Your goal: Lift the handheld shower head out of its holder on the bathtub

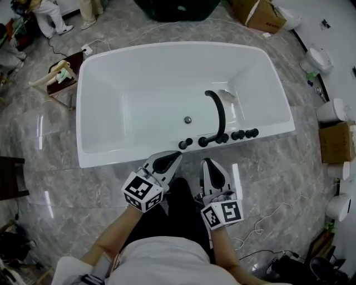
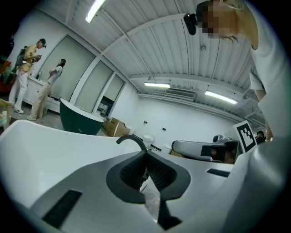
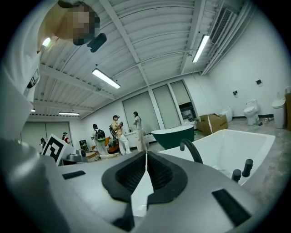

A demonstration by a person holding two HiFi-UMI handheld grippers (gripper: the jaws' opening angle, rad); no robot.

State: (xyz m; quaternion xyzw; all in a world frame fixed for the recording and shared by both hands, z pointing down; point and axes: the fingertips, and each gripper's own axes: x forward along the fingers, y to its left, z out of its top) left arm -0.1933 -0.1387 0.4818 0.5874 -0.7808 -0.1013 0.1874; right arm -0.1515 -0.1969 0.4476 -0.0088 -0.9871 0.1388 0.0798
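Grey marble flooring (image 1: 50, 183) fills the room, with cardboard boxes (image 1: 266, 16) and white toilets (image 1: 332, 110) along its right side and people (image 1: 53, 14) standing at the far left corner. On this floor, in the middle, stands a white freestanding bathtub (image 1: 139, 150), its long near rim facing the person wearing the camera. Both grippers are held low over the floor just short of that rim, touching nothing. The left gripper (image 1: 176, 155) has its jaws together at the tips with nothing between them, and the right gripper (image 1: 207, 162) likewise has its jaws closed and empty. A black curved spout (image 1: 218, 108) rises from the near rim and arches over the basin. Beside its foot a row of black fittings (image 1: 203, 141) stands on the rim. The one at the right end of the row looks to be the handheld shower head (image 1: 251, 132), upright in its holder and well apart from both grippers. A small round drain (image 1: 188, 119) sits in the tub floor.
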